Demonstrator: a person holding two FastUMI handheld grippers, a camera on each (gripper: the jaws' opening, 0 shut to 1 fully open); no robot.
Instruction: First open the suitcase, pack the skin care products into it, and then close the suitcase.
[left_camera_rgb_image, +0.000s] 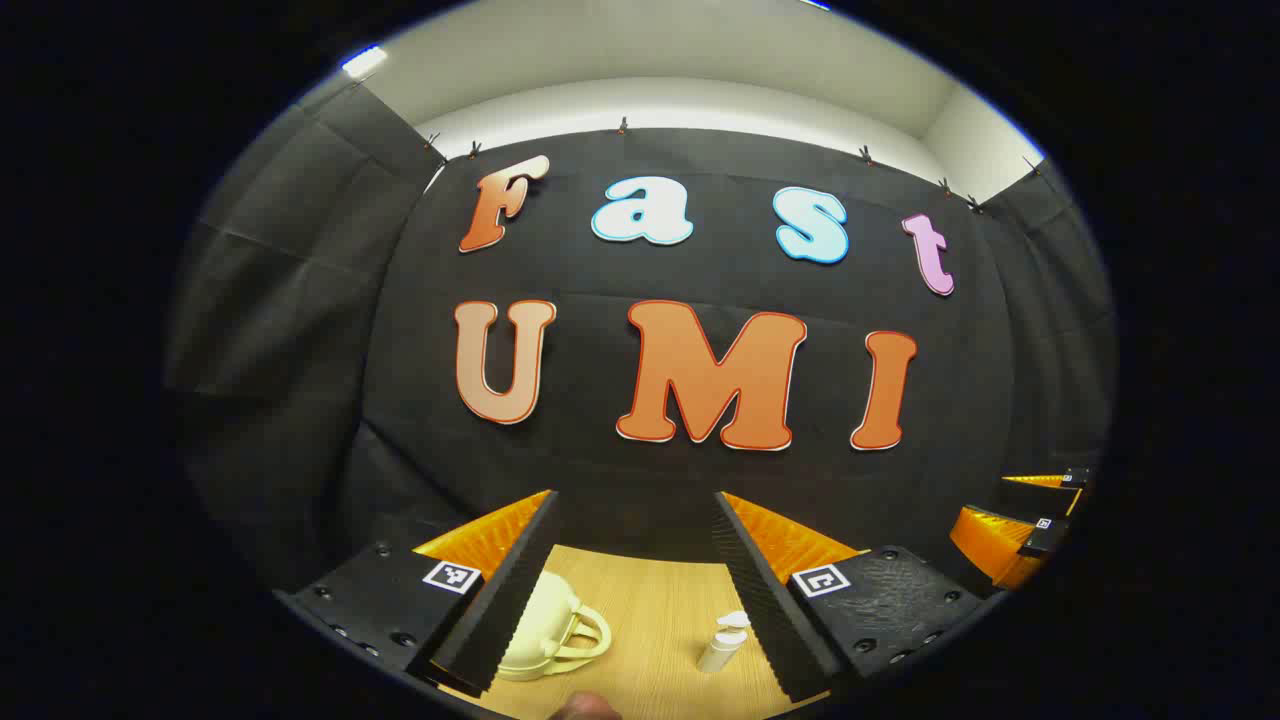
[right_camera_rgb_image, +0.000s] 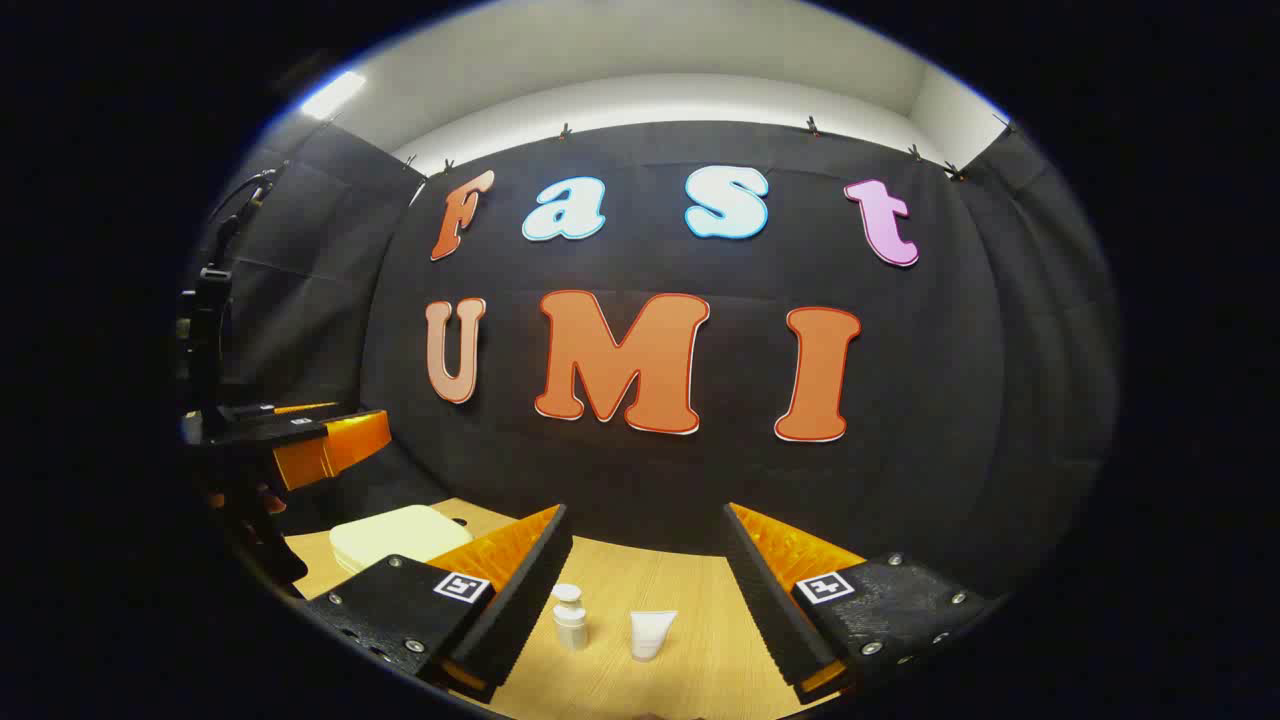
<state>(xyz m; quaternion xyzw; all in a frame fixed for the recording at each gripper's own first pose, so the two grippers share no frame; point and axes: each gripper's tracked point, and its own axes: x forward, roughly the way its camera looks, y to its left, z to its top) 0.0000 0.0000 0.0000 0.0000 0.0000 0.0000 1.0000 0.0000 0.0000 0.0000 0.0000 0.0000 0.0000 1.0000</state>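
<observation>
Cream suitcase (left_camera_rgb_image: 545, 625) lies closed on the wooden table (left_camera_rgb_image: 650, 610), handle facing the pump bottle (left_camera_rgb_image: 724, 641) just right of it. In the right gripper view the suitcase (right_camera_rgb_image: 400, 535) sits well left of a small jar (right_camera_rgb_image: 570, 617) and a white tube (right_camera_rgb_image: 651, 634). Left gripper (left_camera_rgb_image: 635, 585) fingers apart, holding nothing; right gripper (right_camera_rgb_image: 648, 590) likewise, above the table.

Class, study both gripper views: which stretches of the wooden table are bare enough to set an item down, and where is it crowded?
Left gripper view: bare wood lies between the cream suitcase and the pump bottle.

Right gripper view: the table is bare behind the small bottle and the tube, towards the wall. Those two stand close together, so that spot is crowded.
</observation>
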